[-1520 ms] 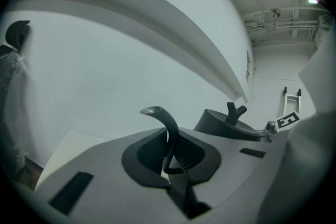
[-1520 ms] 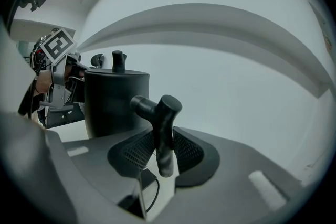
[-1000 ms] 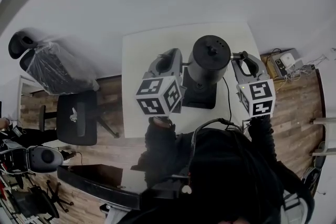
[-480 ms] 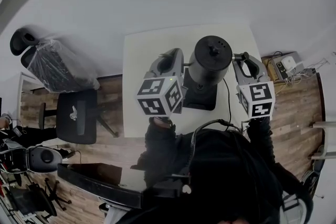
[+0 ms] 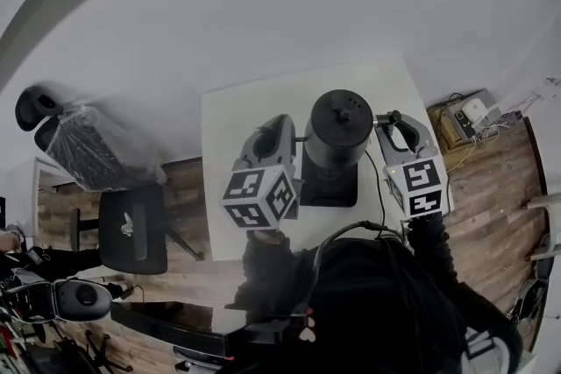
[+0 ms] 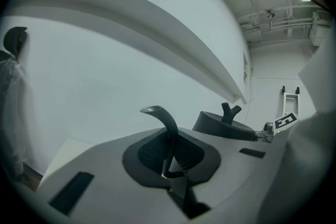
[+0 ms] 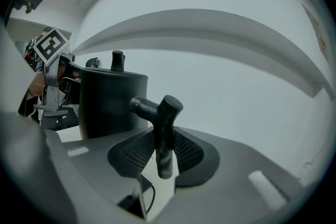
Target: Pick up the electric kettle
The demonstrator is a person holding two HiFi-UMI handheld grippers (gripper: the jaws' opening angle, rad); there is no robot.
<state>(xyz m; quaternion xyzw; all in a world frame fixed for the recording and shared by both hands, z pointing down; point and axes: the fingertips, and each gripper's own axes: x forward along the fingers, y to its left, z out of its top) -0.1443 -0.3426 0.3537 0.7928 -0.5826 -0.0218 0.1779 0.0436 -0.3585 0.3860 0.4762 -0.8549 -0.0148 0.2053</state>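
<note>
A black electric kettle (image 5: 339,129) stands over its black base (image 5: 328,186) on a white table (image 5: 241,105). My left gripper (image 5: 298,139) is on the kettle's left side, shut on the thin curved spout (image 6: 167,131). In the left gripper view, the kettle's lid with its knob (image 6: 227,122) shows just past the left gripper (image 6: 169,157). My right gripper (image 5: 387,121) is on the kettle's right side. Its jaws are closed on the black T-shaped handle (image 7: 163,134), with the kettle body (image 7: 113,105) right behind. From above I cannot tell whether the kettle rests on the base.
A black cord (image 5: 381,179) runs from the base toward the table's near edge. Left of the table stand a black office chair (image 5: 131,228) and a plastic-wrapped chair (image 5: 88,149). A box of electronics (image 5: 465,114) sits on the wooden floor at right.
The head view has shifted, so table and kettle sit lower in the picture. Both grippers keep the same hold on the kettle.
</note>
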